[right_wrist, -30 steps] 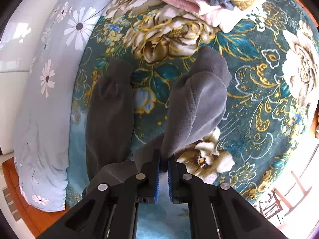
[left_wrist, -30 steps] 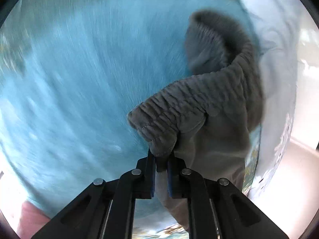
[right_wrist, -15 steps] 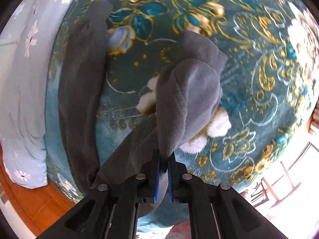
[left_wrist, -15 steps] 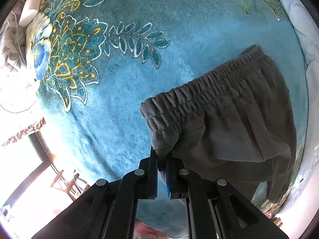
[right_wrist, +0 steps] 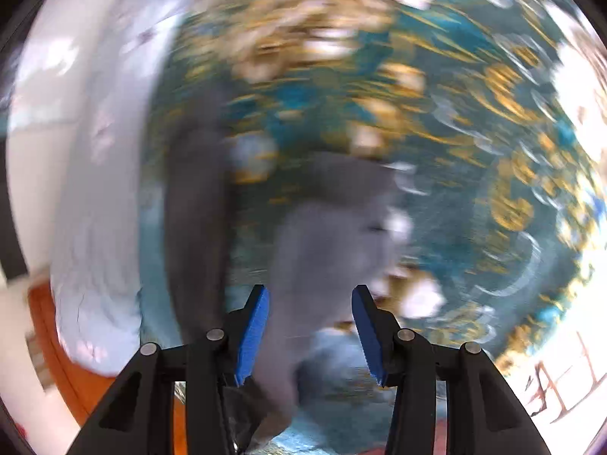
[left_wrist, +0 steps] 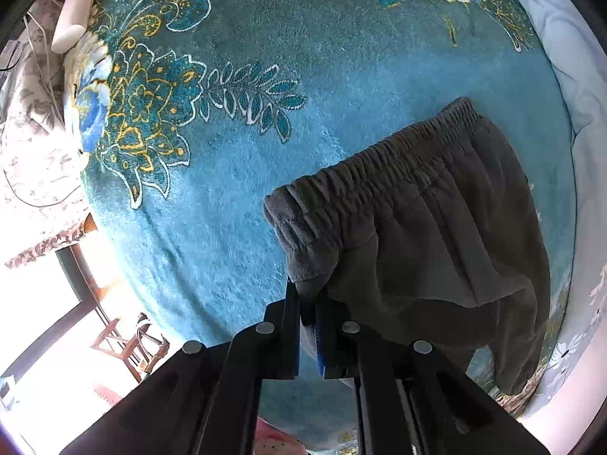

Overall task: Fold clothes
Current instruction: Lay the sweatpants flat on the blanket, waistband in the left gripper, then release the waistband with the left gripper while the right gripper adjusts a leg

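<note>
Grey sweatpants (left_wrist: 425, 227) with a ribbed elastic waistband lie on a teal floral blanket (left_wrist: 227, 174). My left gripper (left_wrist: 308, 295) is shut on one corner of the waistband and holds it lifted a little above the blanket. In the blurred right wrist view, my right gripper (right_wrist: 310, 299) is open, with its blue pads (right_wrist: 253, 326) wide apart. One grey pant leg (right_wrist: 326, 242) lies between and beyond them, and the other leg (right_wrist: 195, 235) stretches along the left.
A pale blue flowered quilt (left_wrist: 576, 87) borders the blanket, and it also shows in the right wrist view (right_wrist: 98, 204). A white pillow-like object (left_wrist: 72, 19) and patterned cloth (left_wrist: 34, 159) lie at the far left. A wooden chair (left_wrist: 129, 341) stands below the bed edge.
My right gripper has opened and let go of the pant leg, and its view is now smeared by motion. My left gripper keeps its hold on the waistband with little movement.
</note>
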Tool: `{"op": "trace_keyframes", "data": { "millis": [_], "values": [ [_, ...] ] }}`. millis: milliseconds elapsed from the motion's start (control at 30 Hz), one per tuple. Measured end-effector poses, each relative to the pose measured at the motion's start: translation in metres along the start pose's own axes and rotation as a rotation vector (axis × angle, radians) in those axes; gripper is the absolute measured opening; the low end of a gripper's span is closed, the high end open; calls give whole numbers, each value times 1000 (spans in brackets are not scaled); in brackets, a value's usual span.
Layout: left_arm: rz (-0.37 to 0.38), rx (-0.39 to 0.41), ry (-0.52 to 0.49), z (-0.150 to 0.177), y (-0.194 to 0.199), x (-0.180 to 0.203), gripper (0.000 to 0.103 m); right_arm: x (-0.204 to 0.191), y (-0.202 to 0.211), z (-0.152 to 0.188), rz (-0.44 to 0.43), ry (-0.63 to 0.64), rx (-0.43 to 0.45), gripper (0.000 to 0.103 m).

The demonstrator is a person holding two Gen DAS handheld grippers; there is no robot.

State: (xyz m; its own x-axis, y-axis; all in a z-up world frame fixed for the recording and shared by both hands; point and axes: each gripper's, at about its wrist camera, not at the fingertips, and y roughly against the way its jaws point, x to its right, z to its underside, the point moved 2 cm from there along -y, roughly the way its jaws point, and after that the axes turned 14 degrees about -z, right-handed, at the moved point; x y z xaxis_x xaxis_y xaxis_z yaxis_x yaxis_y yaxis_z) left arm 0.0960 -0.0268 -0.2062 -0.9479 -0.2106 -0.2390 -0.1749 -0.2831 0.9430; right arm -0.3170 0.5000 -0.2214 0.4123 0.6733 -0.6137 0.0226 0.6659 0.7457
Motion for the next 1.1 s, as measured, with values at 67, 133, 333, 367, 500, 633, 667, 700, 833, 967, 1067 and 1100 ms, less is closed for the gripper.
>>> {"op": "trace_keyframes", "data": {
  "millis": [67,133,333,367,500,633,667,700,833,967,1067,1100],
  "values": [
    [-11,5,2,2,4,5,6,27,0,1,-34,-79,-1,49],
    [-20,6,8,5,7,9,6,46,-6,5,-97,-154,-3,49],
    [-39,14,11,12,18,22,6,27,-27,-5,-176,-147,2,59],
    [-40,15,12,13,20,24,6,20,-29,-8,-133,-135,13,59],
    [-25,10,23,16,24,27,6,27,-32,-18,77,-174,92,59],
    [-20,3,33,12,26,15,6,43,-49,-17,6,-272,49,55],
    [-17,2,35,3,23,-13,6,44,-52,-17,0,-281,45,50],
    [-15,2,34,-4,21,-32,6,43,-55,-17,-21,-291,47,29],
    [14,39,6,2,40,-54,6,11,-51,-23,-38,-189,12,6],
    [101,94,4,-10,40,-52,6,-48,-6,-23,-217,67,44,6],
    [93,97,-3,-13,36,-53,6,-62,32,-20,-325,210,119,6],
    [85,87,0,-15,30,-52,6,-51,33,-22,-300,207,117,6]
  ]
}}
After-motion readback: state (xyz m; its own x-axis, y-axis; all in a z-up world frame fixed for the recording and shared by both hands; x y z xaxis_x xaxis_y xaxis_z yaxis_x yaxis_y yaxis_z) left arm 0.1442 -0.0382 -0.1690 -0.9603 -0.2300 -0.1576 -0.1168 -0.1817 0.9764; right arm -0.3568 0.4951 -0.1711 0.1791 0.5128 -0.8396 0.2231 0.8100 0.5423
